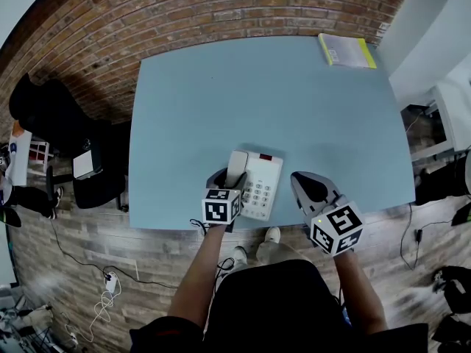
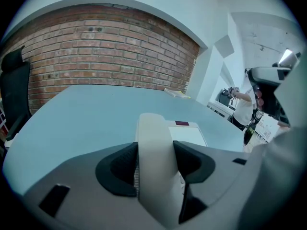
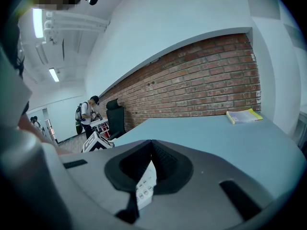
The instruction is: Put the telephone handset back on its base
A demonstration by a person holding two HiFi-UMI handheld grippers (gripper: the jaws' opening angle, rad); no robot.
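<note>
A white telephone base (image 1: 263,186) with a keypad sits near the front edge of the blue table (image 1: 257,101). Its white handset (image 1: 235,166) lies lengthwise along the base's left side. My left gripper (image 1: 229,176) is shut on the handset, whose back (image 2: 156,162) fills the gap between the dark pads (image 2: 117,169), with the base (image 2: 187,134) just beyond. I cannot tell if the handset rests fully in its cradle. To the right of the base, my right gripper (image 1: 307,186) is shut on nothing. Under its closed jaws, part of the keypad (image 3: 145,188) shows.
A yellow-edged book (image 1: 346,50) lies at the table's far right corner. A black office chair (image 1: 66,138) stands off the table's left side, and a brick wall (image 1: 221,6) runs behind. People stand far off in the room (image 3: 88,111).
</note>
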